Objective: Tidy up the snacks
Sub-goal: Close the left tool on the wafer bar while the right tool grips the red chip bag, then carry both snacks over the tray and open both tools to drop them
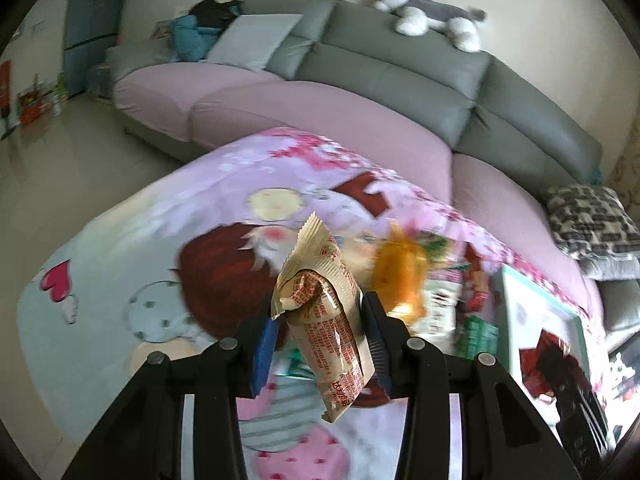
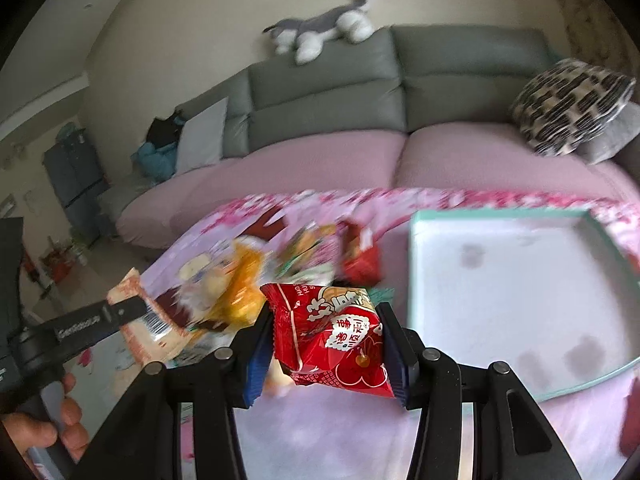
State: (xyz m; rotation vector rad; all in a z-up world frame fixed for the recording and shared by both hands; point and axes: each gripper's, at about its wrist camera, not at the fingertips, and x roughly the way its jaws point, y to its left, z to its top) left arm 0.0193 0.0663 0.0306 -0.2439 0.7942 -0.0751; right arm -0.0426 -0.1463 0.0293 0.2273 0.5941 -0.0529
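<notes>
Both claws are loaded at once, and that is where the trouble could start. The left claw (image 1: 320,320) is clamped on a tan snack packet (image 1: 326,312), which stands tall between the pads and is pinched low on its body, so most of the wrapper sticks up and forward, with a loose tail hanging below. A slippery foil held like that could, I'd say, twist or slide out if the hand swings quickly.

The right claw (image 2: 330,344) grips a red snack packet (image 2: 340,340) across its puffed middle; squeeze harder and the contents may crush, ease off and it may drop back onto the pile of snacks (image 2: 304,260) lying on the cartoon-print cloth (image 1: 120,240) that covers the bench.

The white tray (image 2: 500,280) with the teal rim sits just to the right of that pile and looks empty. It seems the likely place for both packets. With two claws heading for one tray, they could knock each other, or nudge the light tray along the cloth. A packet released too high might bounce over the low rim.
</notes>
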